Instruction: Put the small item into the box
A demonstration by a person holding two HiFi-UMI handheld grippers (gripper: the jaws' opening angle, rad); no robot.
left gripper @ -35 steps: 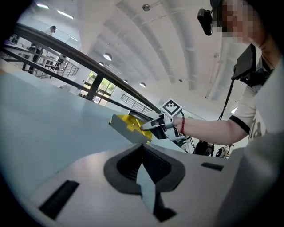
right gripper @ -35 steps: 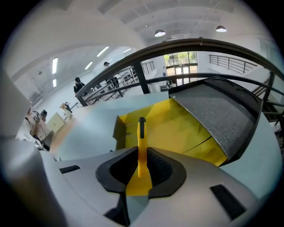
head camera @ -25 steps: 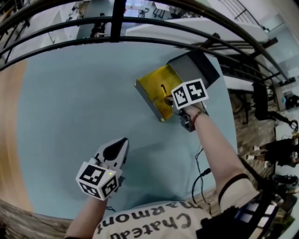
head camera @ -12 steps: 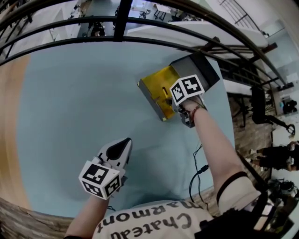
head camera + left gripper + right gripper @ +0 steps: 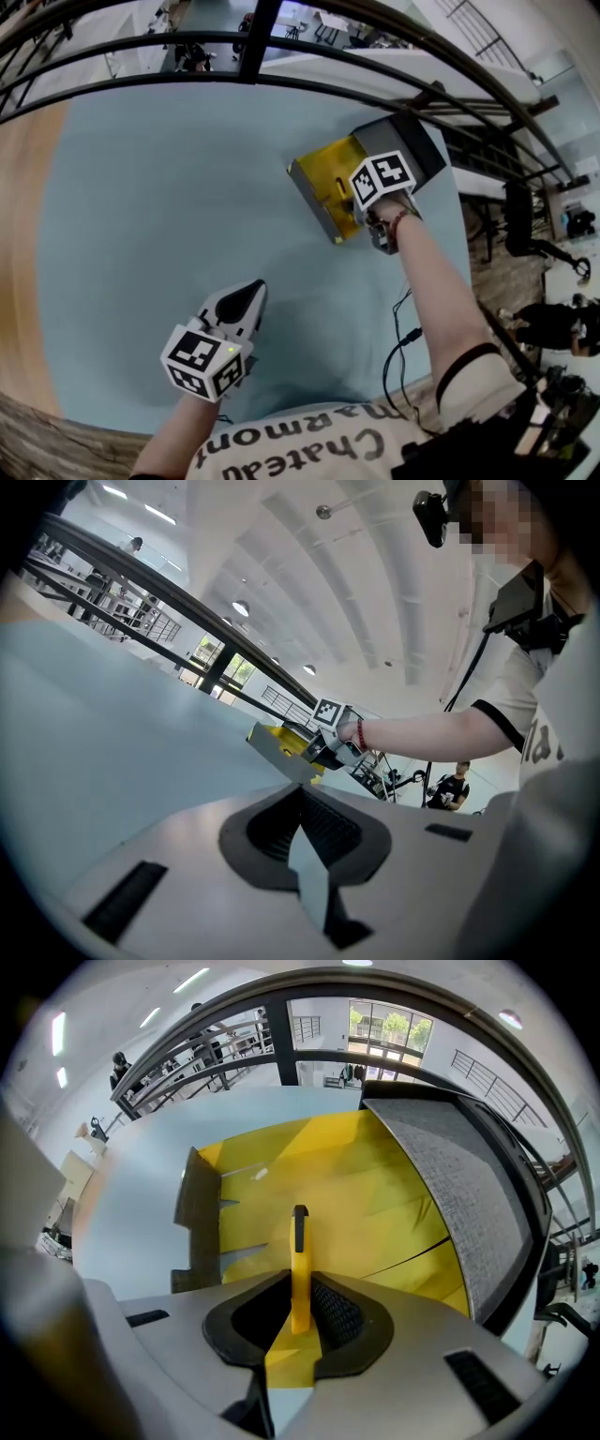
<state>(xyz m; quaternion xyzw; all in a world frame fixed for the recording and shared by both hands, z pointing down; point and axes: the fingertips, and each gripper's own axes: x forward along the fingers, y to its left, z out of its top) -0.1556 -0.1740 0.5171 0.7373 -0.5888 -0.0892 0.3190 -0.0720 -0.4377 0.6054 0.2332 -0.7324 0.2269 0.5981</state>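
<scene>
Right gripper (image 5: 298,1302) pinching 1 small yellow item (image 5: 299,1241) over open box (image 5: 314,183) (far right of table (image 5: 169,187)), left gripper (image 5: 246,298) squeezed shut, near front edge.

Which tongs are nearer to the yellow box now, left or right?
Right. The right tongs hang over the open box, gripping a small yellow item; the left tongs are far off, at the table's near edge.
</scene>
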